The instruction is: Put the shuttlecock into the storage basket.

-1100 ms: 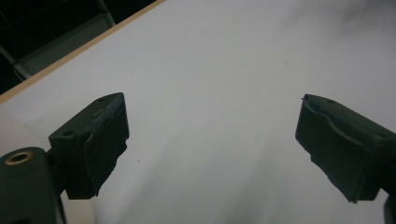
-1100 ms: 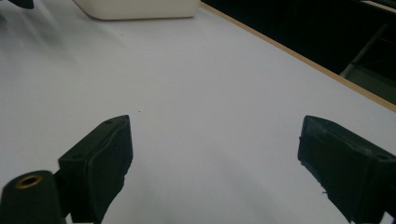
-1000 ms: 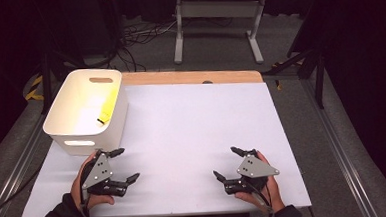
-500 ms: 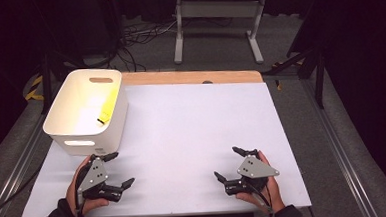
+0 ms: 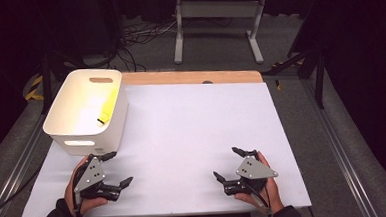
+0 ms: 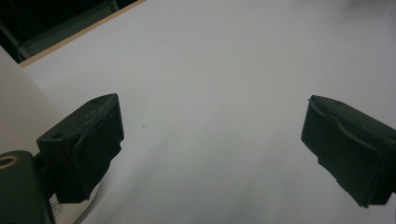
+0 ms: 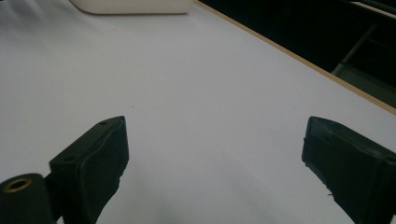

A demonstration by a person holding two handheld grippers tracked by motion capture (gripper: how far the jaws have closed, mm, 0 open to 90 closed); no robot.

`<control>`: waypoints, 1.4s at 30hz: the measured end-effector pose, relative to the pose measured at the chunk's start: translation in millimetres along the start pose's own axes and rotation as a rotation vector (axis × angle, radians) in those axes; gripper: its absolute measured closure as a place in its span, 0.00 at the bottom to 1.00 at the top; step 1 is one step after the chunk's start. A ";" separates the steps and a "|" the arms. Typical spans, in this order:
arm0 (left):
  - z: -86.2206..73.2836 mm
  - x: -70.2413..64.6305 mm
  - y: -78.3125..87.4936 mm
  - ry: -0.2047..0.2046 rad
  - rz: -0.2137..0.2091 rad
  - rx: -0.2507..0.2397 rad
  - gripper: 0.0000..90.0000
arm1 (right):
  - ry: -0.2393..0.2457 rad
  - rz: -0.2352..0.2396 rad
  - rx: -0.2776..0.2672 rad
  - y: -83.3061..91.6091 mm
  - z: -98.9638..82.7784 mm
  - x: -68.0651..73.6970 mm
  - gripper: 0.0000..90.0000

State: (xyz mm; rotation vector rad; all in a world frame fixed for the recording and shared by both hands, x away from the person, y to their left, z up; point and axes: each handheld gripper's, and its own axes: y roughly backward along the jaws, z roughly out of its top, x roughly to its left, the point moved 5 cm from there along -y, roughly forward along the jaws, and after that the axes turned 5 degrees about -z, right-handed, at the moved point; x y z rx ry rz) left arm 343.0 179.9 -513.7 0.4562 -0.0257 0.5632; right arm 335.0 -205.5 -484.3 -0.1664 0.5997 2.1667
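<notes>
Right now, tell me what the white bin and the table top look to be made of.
White bin: probably moulded plastic, matte to satin; smooth one-piece walls, rounded corners and cut-out handle slots suggest it.
Table top: a flat white matte sheet, possibly laminate or paper; no grain, no glare. A wood-coloured strip shows along its far edge, so the base may be wood.

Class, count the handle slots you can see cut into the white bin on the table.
2: one handle slot in the white bin's far wall, one handle slot in its near wall, facing the left gripper. Others may be hidden.
</notes>
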 end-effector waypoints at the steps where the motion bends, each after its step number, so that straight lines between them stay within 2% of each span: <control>1: 0.1 -0.3 0.1 -0.002 0.000 0.000 0.07 | -0.006 -0.004 -0.003 0.3 0.2 -0.4 0.09; 20: 0.4 -1.1 -3.6 -0.006 -0.007 0.013 0.08 | 0.003 -0.032 -0.001 -0.6 -1.8 -3.6 0.10; 42: 0.3 1.0 -4.2 0.007 -0.004 0.019 0.08 | -0.006 -0.036 -0.007 0.7 -2.8 -6.9 0.10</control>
